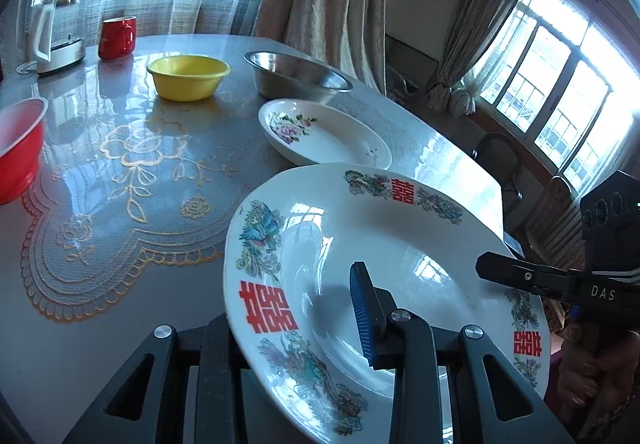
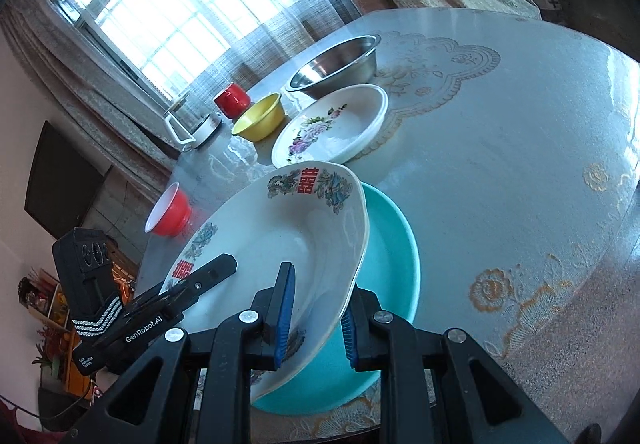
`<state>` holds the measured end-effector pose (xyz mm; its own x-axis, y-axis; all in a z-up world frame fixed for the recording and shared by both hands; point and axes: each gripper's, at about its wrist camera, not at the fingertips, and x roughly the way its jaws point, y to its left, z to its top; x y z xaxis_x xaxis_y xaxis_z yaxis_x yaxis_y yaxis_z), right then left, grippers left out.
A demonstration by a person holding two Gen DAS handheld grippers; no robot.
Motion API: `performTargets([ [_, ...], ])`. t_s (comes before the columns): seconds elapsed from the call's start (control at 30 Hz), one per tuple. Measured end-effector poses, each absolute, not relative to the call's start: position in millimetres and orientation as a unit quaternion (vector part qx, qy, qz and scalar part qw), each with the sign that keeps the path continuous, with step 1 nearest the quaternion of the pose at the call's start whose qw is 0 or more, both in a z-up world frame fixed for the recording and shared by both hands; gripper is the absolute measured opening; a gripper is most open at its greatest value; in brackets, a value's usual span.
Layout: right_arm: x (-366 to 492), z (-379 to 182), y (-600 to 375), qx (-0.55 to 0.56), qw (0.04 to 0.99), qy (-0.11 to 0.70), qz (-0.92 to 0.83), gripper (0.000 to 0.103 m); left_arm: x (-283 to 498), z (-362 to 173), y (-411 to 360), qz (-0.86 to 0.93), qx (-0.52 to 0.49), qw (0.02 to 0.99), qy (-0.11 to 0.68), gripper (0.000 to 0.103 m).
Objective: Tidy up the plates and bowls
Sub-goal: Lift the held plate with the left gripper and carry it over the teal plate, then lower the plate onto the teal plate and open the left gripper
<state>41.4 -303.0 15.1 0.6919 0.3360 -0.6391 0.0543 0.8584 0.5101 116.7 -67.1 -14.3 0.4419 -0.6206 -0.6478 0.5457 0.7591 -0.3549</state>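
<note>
Plate (image 2: 280, 244) gripped by both tongs (image 1: 312, 324) (image 2: 316, 316), tilted over teal plate (image 2: 392, 244), floral dish (image 2: 332, 124) beyond.

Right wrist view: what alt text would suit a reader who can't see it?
Two tongs hold a tilted white plate with red characters above a teal plate on the table. Behind sit a floral dish, steel bowl and yellow bowl.
</note>
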Motion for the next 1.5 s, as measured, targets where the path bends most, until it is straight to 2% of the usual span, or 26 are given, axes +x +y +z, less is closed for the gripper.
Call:
performTargets([
  [0.27, 41.6, -0.5, -308.1, 0.259, 0.884, 0.384, 0.067, 0.021, 120.5, -21.4, -70.8, -0.345, -0.041, 0.837, 0.423, 0.033],
  [0.47, 43.1, -12.8, -311.8, 0.276, 0.875, 0.392, 0.066, 0.021, 117.9, -20.5, -68.9, -0.359, -0.041, 0.831, 0.423, 0.039],
  [1.0, 35.3, -3.2, -313.0, 0.263, 0.887, 0.377, 0.046, 0.023, 126.5, -18.4, -49.8, -0.351, -0.049, 0.837, 0.418, 0.038],
  [1.2, 31.0, -0.1, -311.7, 0.261, 0.888, 0.375, 0.047, 0.024, 122.1, -9.2, -42.7, -0.338, -0.042, 0.859, 0.381, 0.038],
  [1.33, 30.6, -1.2, -312.7, 0.258, 0.889, 0.375, 0.044, 0.018, 124.9, -9.5, -41.2, -0.333, -0.048, 0.86, 0.383, 0.032],
  [1.37, 30.4, -2.3, -315.0, 0.266, 0.887, 0.374, 0.041, 0.015, 124.9, -9.3, -41.5, -0.333, -0.048, 0.86, 0.383, 0.032],
  [1.5, 30.5, -4.6, -320.3, 0.28, 0.884, 0.371, 0.043, 0.014, 124.0, -9.8, -42.2, -0.339, -0.05, 0.857, 0.384, 0.032],
])
